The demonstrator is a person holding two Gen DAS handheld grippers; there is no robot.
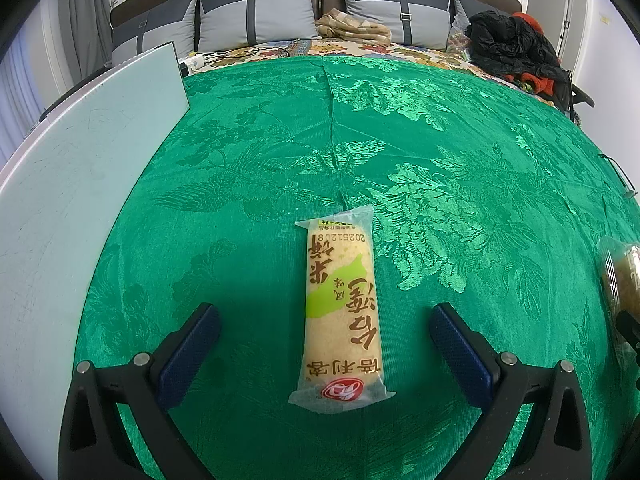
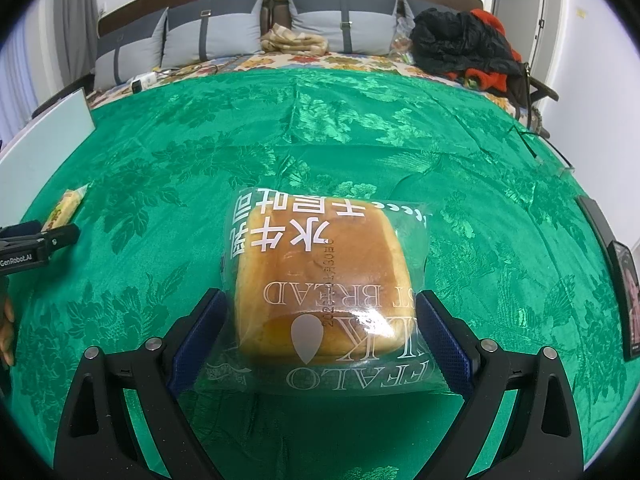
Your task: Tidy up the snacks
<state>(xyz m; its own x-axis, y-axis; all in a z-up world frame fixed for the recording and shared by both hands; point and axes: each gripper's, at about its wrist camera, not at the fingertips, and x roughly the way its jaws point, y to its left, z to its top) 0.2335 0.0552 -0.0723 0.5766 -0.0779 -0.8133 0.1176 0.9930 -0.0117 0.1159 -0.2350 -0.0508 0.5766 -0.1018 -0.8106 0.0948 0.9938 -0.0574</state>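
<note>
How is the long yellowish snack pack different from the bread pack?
The rice cracker pack is long and narrow; the bread pack is broad and squarish. The cracker pack is pale yellow with a light green patch; the bread shows golden brown through clear wrap. The cracker pack lies well clear between the open left gripper fingers; the right gripper fingers touch the bread pack's sides. Both are sealed and rest on the green cloth.

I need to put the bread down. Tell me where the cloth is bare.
Bare green cloth stretches ahead of the bread pack up to the pillows. Also free: between the bread and the rice cracker bar. Crowded: the white board on the left, dark items at the right edge.
</note>
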